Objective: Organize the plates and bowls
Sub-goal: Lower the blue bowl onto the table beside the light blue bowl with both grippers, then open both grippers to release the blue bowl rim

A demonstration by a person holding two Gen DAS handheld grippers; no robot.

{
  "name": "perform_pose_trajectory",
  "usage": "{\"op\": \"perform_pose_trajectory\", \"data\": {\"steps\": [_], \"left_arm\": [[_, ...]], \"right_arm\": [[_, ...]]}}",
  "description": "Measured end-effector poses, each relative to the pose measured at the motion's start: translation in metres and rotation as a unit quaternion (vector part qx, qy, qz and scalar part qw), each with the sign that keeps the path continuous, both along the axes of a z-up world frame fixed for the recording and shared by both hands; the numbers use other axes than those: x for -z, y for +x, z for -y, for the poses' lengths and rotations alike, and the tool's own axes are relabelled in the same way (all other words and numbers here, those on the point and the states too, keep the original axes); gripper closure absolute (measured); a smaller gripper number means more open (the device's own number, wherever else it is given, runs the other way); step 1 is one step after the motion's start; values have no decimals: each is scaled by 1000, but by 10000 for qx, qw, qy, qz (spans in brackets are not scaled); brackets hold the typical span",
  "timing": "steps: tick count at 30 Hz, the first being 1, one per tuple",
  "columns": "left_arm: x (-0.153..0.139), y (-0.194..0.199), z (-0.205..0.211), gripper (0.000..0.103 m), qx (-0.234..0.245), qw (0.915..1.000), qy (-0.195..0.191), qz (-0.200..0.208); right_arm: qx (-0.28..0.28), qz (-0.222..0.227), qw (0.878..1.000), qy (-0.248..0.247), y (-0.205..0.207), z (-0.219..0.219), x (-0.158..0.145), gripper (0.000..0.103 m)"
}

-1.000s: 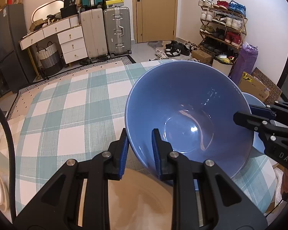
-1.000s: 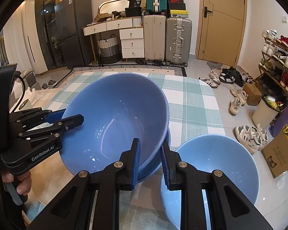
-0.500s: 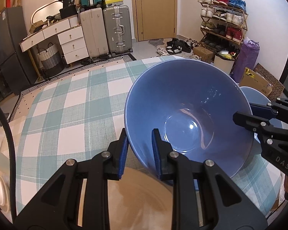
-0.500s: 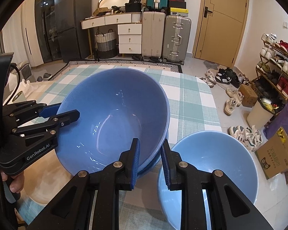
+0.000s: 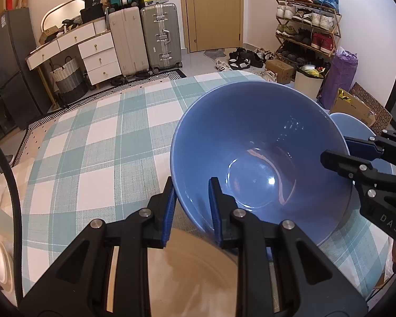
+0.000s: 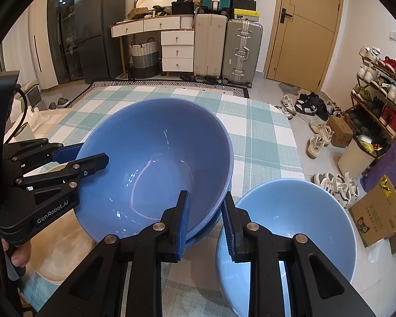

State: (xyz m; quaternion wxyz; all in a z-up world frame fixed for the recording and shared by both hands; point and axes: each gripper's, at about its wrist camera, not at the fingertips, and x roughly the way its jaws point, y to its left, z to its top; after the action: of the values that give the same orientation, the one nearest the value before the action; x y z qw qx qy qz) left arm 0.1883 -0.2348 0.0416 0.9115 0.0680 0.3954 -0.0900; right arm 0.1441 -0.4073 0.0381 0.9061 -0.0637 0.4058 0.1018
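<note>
A large dark blue bowl [image 5: 258,153] is held by both grippers over the checked tablecloth. My left gripper [image 5: 191,208] is shut on its near-left rim. My right gripper [image 6: 206,222] is shut on the opposite rim, which shows in the right wrist view [image 6: 155,163] nested in a second blue bowl [image 6: 211,224] whose edge peeks out below. A lighter blue bowl [image 6: 290,224] sits to the right. A tan plate [image 5: 192,274] lies under the left gripper.
The table [image 5: 92,137] carries a teal and white checked cloth. White dishes [image 5: 0,266] sit at the left table edge. Suitcases, drawers and a shoe rack stand on the floor beyond. The table's right edge is close to the light bowl.
The dark blue bowl has sunk slightly and sits lower in both views, still held by both grippers. The grips have not changed.
</note>
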Motion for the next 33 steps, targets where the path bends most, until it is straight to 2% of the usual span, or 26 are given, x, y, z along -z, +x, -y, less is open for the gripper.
{"op": "perform_pose_trajectory", "data": {"steps": [9,16,19,21,23,25,26,28,33], "left_arm": [[11,7,-7,83,-8,9999,3,-105],[15,10,-14,80,21,9997,-97,-227],[14,9,-18,71,34,9997,-159,-182],[11,7,-20,58,27,9998,-183,-125],[6,5,-21,50,20,9998,-209,-65],[0,0,-19,39,23,9997,-236,-44],[-3,-1,-21,30,22,9996,-264,-24],[-9,-5,-22,27,27,9995,-312,43],[-20,-13,-21,24,12,9993,-369,14]], "right_arm": [[-40,61,9997,-237,2,-4,7,79],[-45,37,9997,-240,5,-5,10,71],[-37,86,9997,-226,3,-4,9,64],[-55,114,9997,-197,2,-3,7,60],[-36,166,9998,-144,0,1,4,52],[-11,196,9998,-95,-1,2,0,42],[-8,214,9997,-65,-2,4,-3,37],[27,269,9996,-16,-4,8,-7,18],[110,288,9995,90,-10,15,-16,13]]}}
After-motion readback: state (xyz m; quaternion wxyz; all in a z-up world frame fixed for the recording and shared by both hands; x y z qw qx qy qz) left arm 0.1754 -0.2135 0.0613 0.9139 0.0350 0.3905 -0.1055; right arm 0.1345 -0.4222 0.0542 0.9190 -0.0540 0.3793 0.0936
